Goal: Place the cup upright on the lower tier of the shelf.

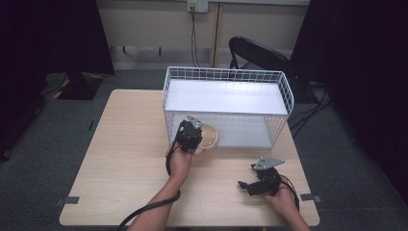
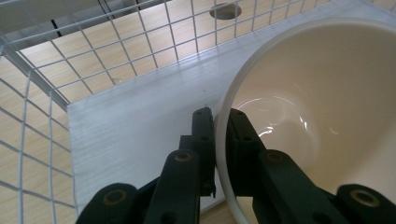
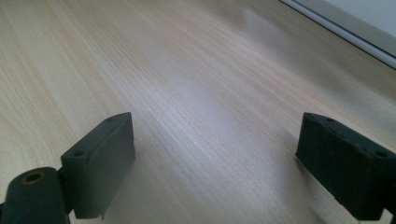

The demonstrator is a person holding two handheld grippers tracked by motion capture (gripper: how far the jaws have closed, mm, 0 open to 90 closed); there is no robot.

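**Bowl gripped by its rim at the mouth of the wire rack**

Nearest, at about 5 o'clock on the surface (image 1: 125,159), the right gripper (image 1: 246,185) rests low over bare wood, a hand behind it. Its jaws stand wide apart with nothing between them; in the right gripper view only pale, straight-grained laminate lies ahead. Judged idle, parked clear of the working side.

Toward the centre, the left gripper (image 1: 195,139) is closed on the bowl (image 1: 210,138), one jaw outside the rim and one inside, as the left gripper view shows. A rim pinch suits this shape: the wall is thin and smooth, and the body is too wide to span. The bowl is cream, glossy and round, with highlights curling in its well; likely glazed ceramic or hard plastic, cannot tell which.

The bowl sits at the open front of the wire rack (image 1: 286,94), at 12 o'clock from the left hand, over the edge of the lower shelf (image 2: 140,126). Whether it touches the shelf cannot be told. The rack is white-coated grid wire with flat, matte, faintly brushed white shelves, one low and one on top.
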